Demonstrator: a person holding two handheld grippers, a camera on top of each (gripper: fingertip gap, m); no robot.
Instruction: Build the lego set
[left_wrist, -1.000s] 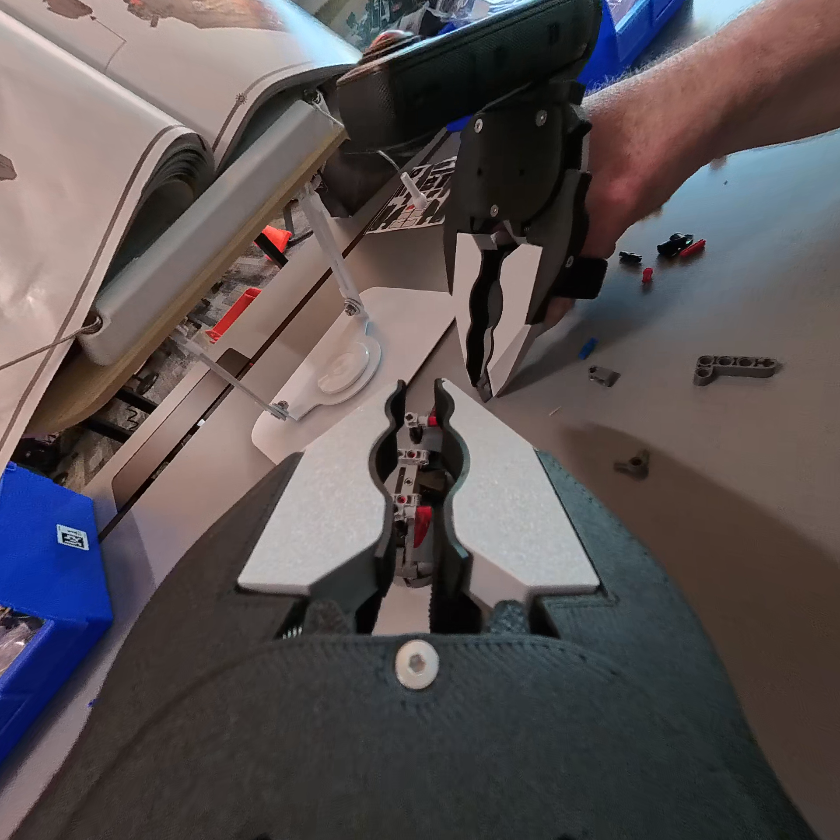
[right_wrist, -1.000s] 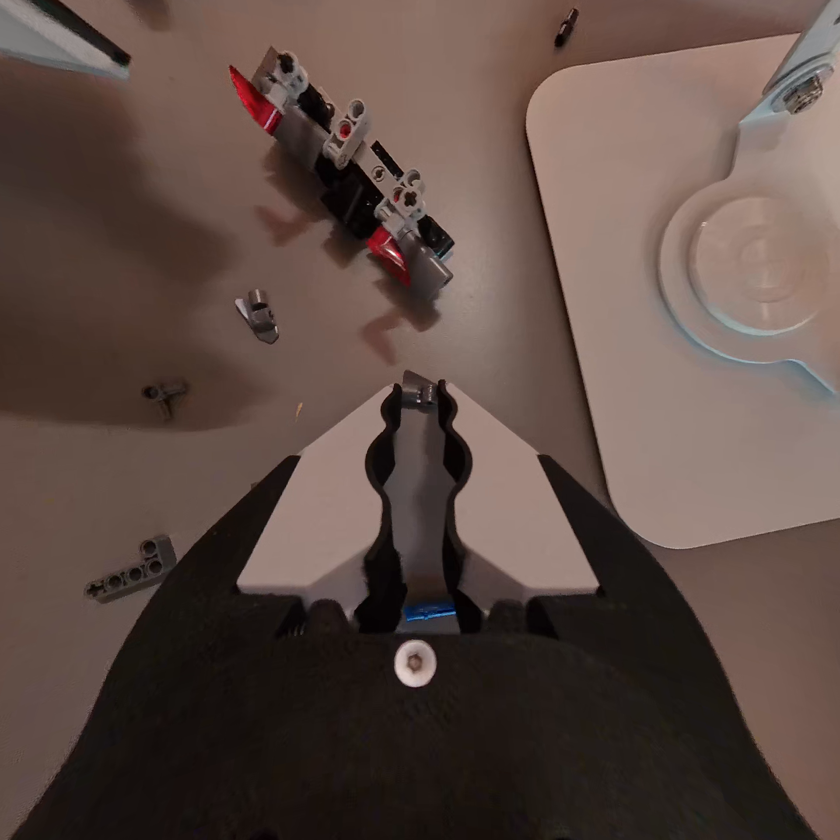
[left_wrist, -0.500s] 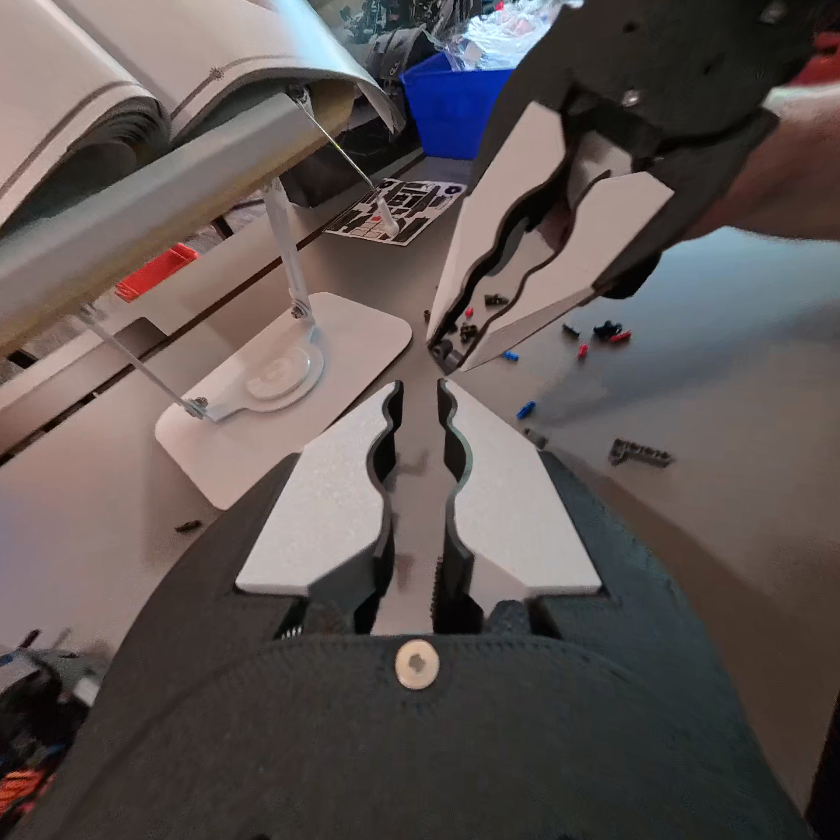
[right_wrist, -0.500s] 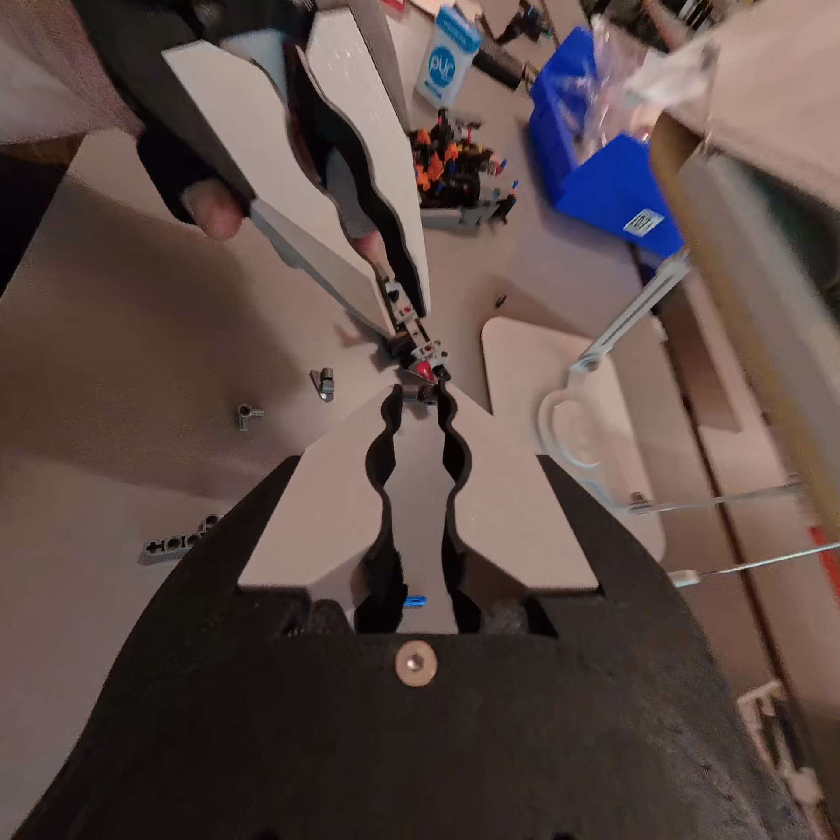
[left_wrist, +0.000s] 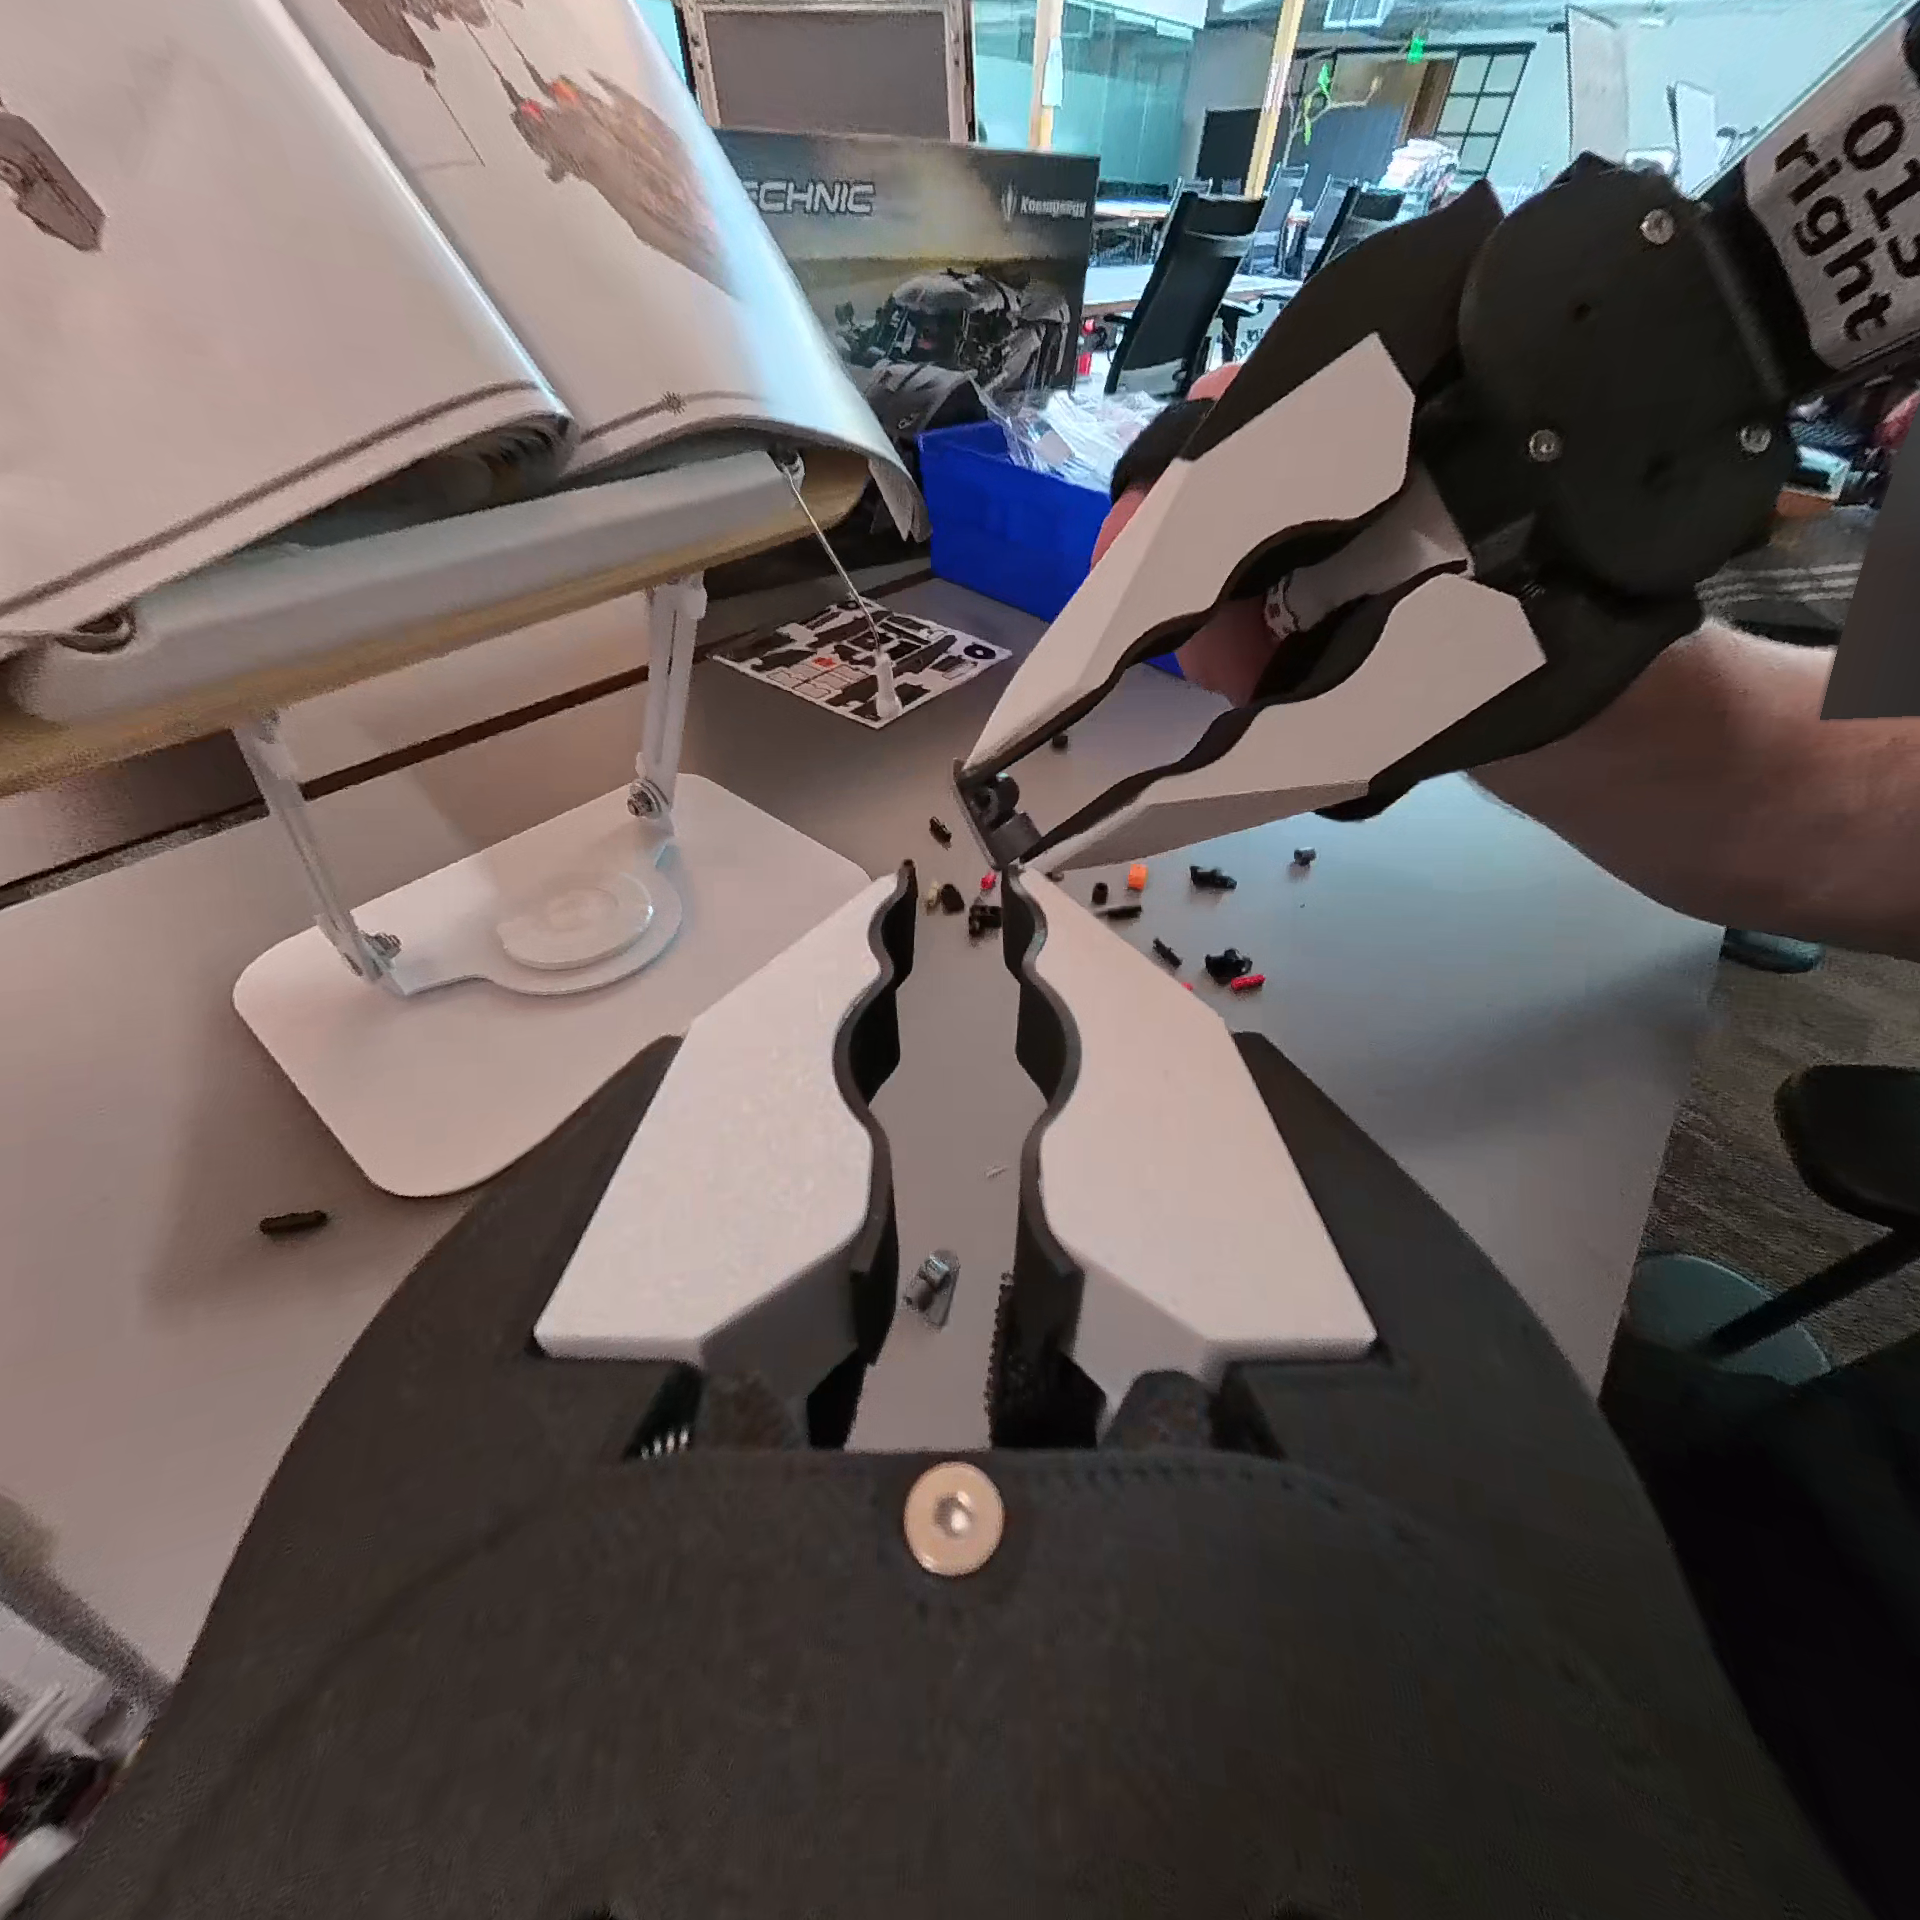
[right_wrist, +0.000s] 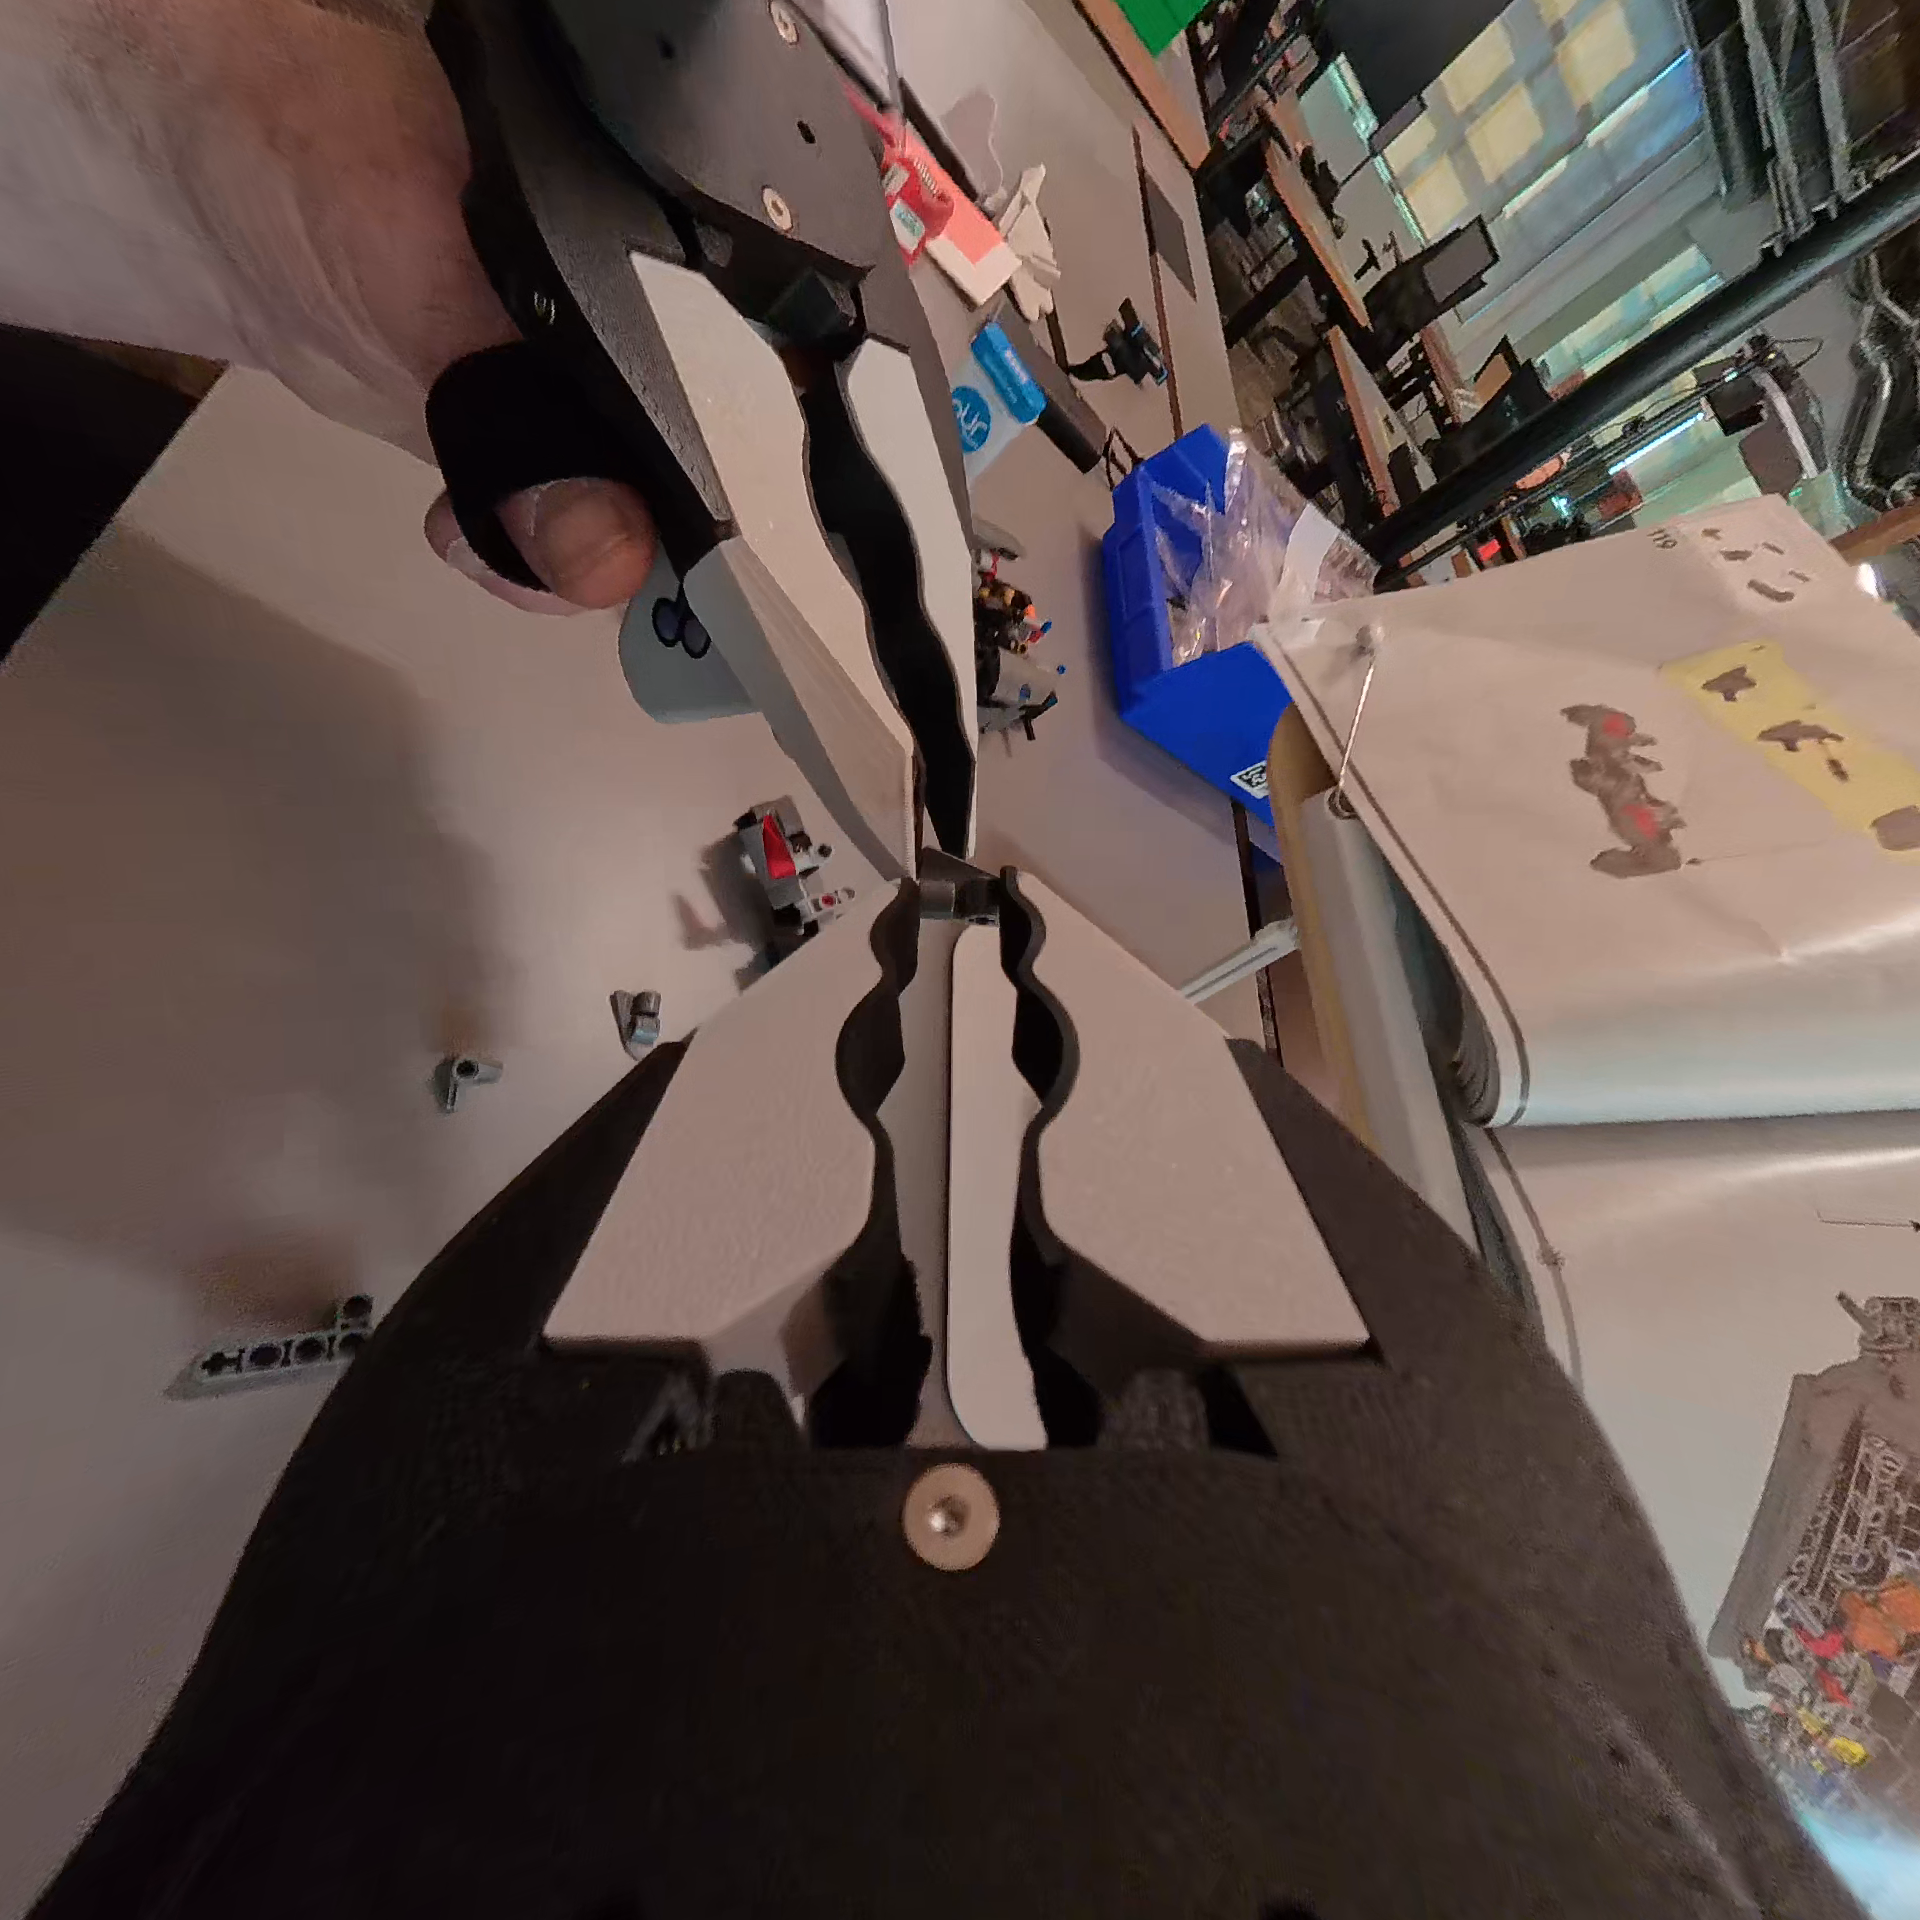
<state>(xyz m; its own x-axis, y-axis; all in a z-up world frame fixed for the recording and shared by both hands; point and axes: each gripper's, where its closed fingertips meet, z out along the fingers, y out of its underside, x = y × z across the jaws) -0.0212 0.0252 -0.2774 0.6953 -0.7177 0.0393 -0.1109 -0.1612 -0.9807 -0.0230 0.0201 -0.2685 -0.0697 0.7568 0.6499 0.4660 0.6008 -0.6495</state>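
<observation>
My right gripper (right_wrist: 958, 896) is shut on a small dark grey lego piece (right_wrist: 951, 891) at its fingertips. It also shows in the left wrist view (left_wrist: 992, 831), coming in from the upper right with the piece (left_wrist: 1000, 816). My left gripper (left_wrist: 958, 885) is narrowly open and empty, held above the table. Its tips (right_wrist: 935, 831) meet the held piece tip to tip. The grey, black and red lego assembly (right_wrist: 784, 868) lies on the table below.
Small grey pieces (right_wrist: 636, 1013) (right_wrist: 462, 1075), an L-shaped beam (right_wrist: 281, 1351) and another grey piece (left_wrist: 932, 1286) lie on the table. A white book stand base (left_wrist: 436, 1039) holds the open manual (left_wrist: 312, 312). Blue bins (left_wrist: 997, 520) and scattered small pieces (left_wrist: 1216, 961) lie beyond. Less than 4 cm separates the two grippers' tips. Both grippers' tips are roughly 20 cm from the L-shaped beam (right_wrist: 281, 1351).
Both grippers have risen from the table and turned toward each other, so their tips now meet in the air. The right one still holds the small grey piece. The assembly stays on the table.
</observation>
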